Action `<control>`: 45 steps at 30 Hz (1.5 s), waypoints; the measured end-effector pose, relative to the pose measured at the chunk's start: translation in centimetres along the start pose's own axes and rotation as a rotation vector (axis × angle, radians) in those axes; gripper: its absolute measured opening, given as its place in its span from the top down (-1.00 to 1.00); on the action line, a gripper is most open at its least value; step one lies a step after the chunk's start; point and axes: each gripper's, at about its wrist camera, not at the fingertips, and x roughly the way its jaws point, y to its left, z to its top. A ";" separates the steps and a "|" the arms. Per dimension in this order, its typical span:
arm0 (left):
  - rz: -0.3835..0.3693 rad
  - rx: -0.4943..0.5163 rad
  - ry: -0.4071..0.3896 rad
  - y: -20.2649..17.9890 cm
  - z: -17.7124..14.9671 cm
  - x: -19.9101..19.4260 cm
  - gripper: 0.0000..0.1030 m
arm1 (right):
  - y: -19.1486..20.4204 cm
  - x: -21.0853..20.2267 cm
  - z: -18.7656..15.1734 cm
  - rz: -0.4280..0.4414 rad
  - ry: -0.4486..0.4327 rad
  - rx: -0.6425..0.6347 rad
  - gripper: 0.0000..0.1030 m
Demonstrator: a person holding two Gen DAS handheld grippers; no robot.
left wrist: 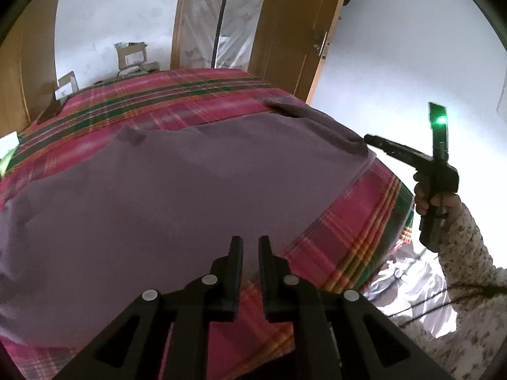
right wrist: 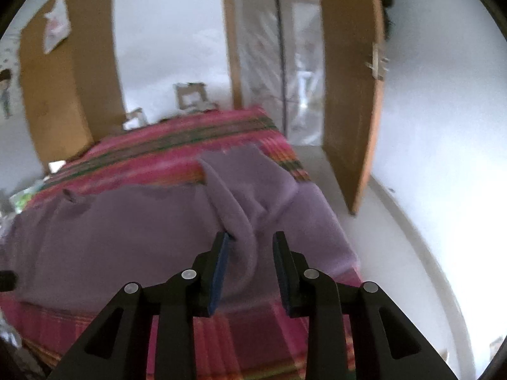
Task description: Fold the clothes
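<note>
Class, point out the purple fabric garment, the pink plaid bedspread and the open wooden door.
Purple fabric garment [left wrist: 152, 190]: left wrist view, flat middle.
Pink plaid bedspread [left wrist: 164, 95]: left wrist view, far striped part.
Open wooden door [right wrist: 348, 95]: right wrist view, door panel.

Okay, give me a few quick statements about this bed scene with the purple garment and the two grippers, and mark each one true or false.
1. The purple garment lies on a plaid bedspread. True.
2. The left gripper clamps the garment. False: its fingers stand slightly apart with nothing pinched.
3. A raised fold of the garment runs between the right gripper fingers. True; they do not press it.
4. The wooden door is shut. False: it stands open.
5. The bedspread is plain blue. False: pink and green plaid.
</note>
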 end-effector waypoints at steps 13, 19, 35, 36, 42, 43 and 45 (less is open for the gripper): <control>-0.026 -0.021 0.087 0.0 1.4 4.8 0.78 | 3.0 8.2 6.2 0.077 0.124 -0.136 0.42; -0.040 -0.032 0.082 0.1 1.7 5.3 0.71 | 5.1 11.9 7.2 0.079 0.213 -0.230 0.42; -0.022 -0.043 0.067 -0.1 1.5 5.0 0.69 | 3.4 12.5 8.3 0.027 0.229 -0.164 0.93; -0.019 -0.043 0.067 -0.2 1.6 5.0 0.69 | 2.9 12.1 8.4 0.031 0.220 -0.147 0.93; -0.002 -0.041 0.067 -0.4 1.6 5.1 0.69 | -0.3 10.2 9.3 0.025 0.157 -0.041 0.94; 0.000 -0.041 0.067 -0.4 1.6 5.1 0.69 | -1.0 9.8 9.3 0.021 0.146 -0.019 0.93; 0.004 -0.041 0.068 -0.4 1.7 5.2 0.69 | -2.5 9.0 9.3 0.013 0.123 0.024 0.93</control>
